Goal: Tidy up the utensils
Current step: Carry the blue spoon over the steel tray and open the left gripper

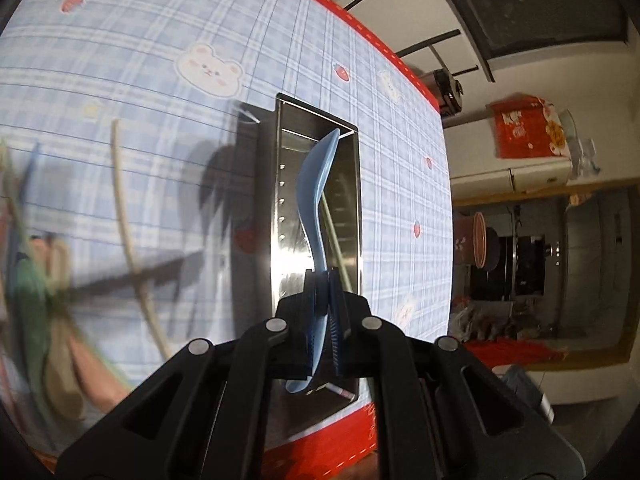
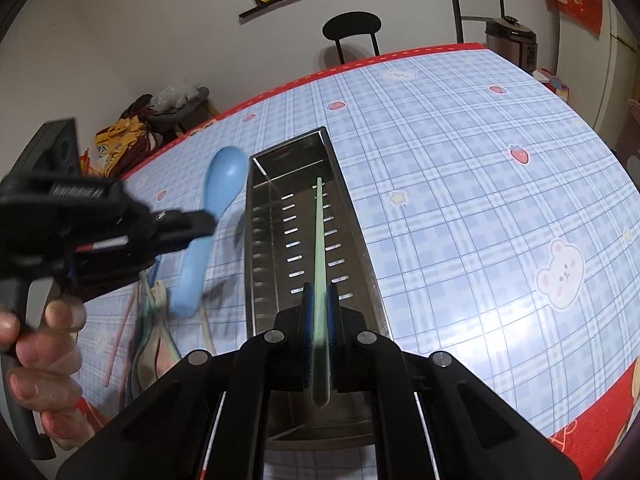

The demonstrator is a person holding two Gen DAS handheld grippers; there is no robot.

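Note:
A steel perforated utensil holder (image 1: pixel 288 184) (image 2: pixel 272 216) lies on its side on the blue plaid tablecloth. My left gripper (image 1: pixel 325 280) is shut on a blue spoon (image 1: pixel 316 184) and holds it over the holder's open side. In the right wrist view the left gripper (image 2: pixel 200 222) and the blue spoon (image 2: pixel 218 204) hang just left of the holder. My right gripper (image 2: pixel 320 292) is shut on a pale green chopstick (image 2: pixel 320 248) that points along the holder's inside. The green chopstick (image 1: pixel 334 232) also shows in the left wrist view inside the holder.
Several loose chopsticks and spoons (image 2: pixel 152 332) lie on the cloth left of the holder, blurred in the left wrist view (image 1: pixel 52 300). A beige chopstick (image 1: pixel 128 224) lies apart. A black chair (image 2: pixel 352 28) stands behind the table's red edge (image 2: pixel 400 54). A rice cooker (image 2: pixel 512 44) stands at the far right.

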